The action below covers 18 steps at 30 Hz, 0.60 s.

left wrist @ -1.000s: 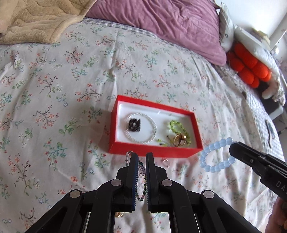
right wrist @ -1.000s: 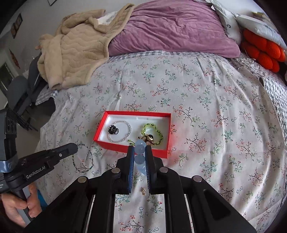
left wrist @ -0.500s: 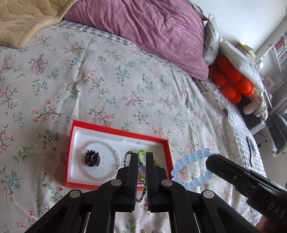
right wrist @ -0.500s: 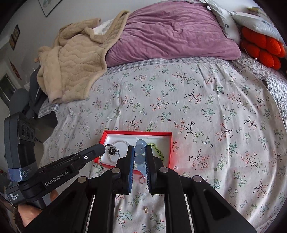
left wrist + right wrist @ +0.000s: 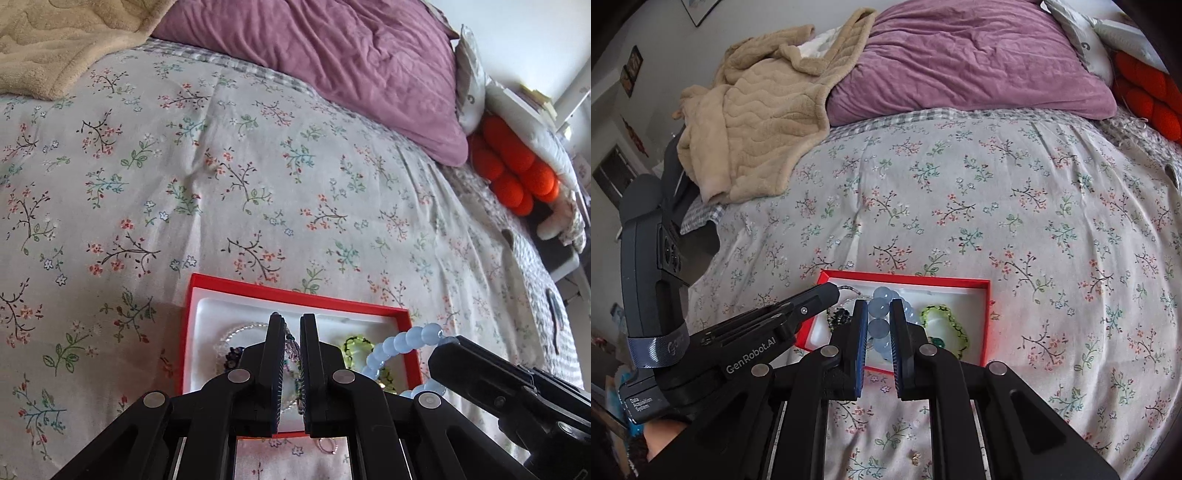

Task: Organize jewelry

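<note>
Two grippers hang over the red box point(image 5: 986, 295) on the floral bedspread point(image 5: 997, 206). The left gripper point(image 5: 291, 323) has its fingers clenched on a thin multicoloured beaded bracelet point(image 5: 291, 347), held above the box's left half, where a white bead bracelet point(image 5: 240, 332) and a dark ornament point(image 5: 840, 316) lie. The right gripper point(image 5: 878, 308) grips a pale blue bead bracelet point(image 5: 879, 328) above the box's middle. A green beaded bracelet point(image 5: 942, 321) lies in the box's right half. A small ring point(image 5: 328, 445) lies on the bedspread just beside the box's near wall.
</note>
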Motion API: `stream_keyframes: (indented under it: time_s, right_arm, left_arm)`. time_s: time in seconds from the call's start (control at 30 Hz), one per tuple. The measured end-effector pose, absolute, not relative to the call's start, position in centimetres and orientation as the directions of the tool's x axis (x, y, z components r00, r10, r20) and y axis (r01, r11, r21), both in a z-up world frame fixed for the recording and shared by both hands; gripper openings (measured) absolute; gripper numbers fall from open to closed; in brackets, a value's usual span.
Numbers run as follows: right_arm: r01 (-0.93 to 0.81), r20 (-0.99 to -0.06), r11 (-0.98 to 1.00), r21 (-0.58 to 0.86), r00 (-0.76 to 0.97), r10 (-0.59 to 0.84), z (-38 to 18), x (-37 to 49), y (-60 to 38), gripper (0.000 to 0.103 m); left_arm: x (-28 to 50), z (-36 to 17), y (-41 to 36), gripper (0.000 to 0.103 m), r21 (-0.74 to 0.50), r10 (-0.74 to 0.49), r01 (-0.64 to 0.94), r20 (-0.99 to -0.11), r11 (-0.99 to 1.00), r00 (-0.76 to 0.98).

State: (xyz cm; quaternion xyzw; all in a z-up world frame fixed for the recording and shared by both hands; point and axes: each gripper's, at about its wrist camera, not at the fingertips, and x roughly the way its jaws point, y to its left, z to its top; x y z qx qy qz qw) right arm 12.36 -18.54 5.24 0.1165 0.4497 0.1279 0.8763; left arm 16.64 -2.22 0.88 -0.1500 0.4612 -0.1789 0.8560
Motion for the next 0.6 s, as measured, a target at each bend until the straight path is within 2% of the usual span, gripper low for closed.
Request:
stream_keyframes:
  time_s: [0.17,0.4,0.6]
  right_arm:
    - [-0.149,-0.76,0.925,0.349,0.533,0.372,4.2,12.9,-17.4,0.012]
    - [-0.104,-0.796,0.948,0.301,0.52,0.31,2.4,13.4,-18.1,0.012]
    - [-0.069,-0.808,0.957,0.283,0.52,0.276,1.9,13.5,-19.7,0.012]
  left_arm:
    - [17.1,0.2,-0.9,0.003,-0.388,-0.398,0.133,-0.759,0.912,0.515]
    - [17.1,-1.1,-0.7,0.003,-0.31,-0.323,0.109,-0.813,0.944,0.485]
    - [16.9,-1.1,-1.1,0.003,-0.29,-0.308,0.113,-0.819,0.95,0.485]
